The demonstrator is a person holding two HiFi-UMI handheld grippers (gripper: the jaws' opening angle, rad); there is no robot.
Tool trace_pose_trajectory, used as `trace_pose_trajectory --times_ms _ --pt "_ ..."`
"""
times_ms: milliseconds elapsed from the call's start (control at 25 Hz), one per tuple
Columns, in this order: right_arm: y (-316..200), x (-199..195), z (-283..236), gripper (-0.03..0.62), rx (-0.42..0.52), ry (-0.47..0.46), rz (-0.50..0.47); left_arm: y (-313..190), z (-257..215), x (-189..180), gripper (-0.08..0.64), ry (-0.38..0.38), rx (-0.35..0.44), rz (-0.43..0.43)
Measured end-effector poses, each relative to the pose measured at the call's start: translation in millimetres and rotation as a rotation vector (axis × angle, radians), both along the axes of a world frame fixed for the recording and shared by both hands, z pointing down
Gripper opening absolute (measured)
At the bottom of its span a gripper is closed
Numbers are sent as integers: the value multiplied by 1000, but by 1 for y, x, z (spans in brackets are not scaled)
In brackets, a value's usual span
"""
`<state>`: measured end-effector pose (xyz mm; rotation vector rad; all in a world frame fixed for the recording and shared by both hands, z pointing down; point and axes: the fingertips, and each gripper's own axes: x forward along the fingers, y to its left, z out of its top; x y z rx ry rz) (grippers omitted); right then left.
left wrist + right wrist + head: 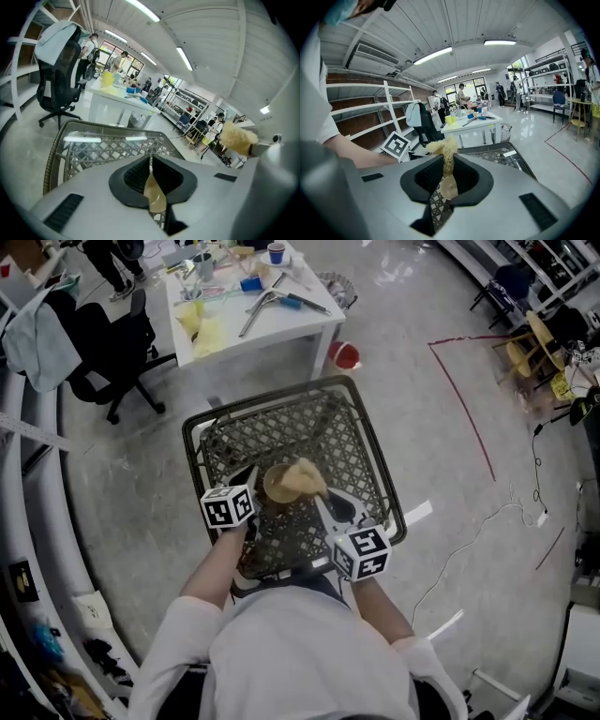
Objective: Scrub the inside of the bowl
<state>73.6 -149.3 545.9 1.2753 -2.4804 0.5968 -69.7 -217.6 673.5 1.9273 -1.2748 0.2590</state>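
Above the bench (202, 427), the bowl (278, 486) rim is clamped in the left gripper (152, 185) and the scrubber (443, 150) in the right gripper (445, 180). Scrubbing is judged under way, not finished.

Item 1, bowl (277, 486): small, round, tan-brown, opening facing up, held over the wicker worktop (242, 442). Its thin rim is pinched between the closed jaws of the left gripper (151, 165).

Item 2, loofah scrubber (303, 478): pale yellow, fibrous, ragged in outline. It lies across the bowl's right rim, with one end clamped in the jaws of the right gripper (443, 161).
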Motion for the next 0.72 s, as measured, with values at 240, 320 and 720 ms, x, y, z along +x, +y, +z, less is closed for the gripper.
trace_pose_trajectory --times_ms 240,320,720 --pt "7 -2 -7 69 23 -4 12 5 -61 5 44 -26 172 59" --pt "9 -4 -10 69 31 -7 15 9 -79 6 44 -28 219 70" --pt "25 -7 -24 69 77 -24 26 43 -141 7 43 -39 372 118"
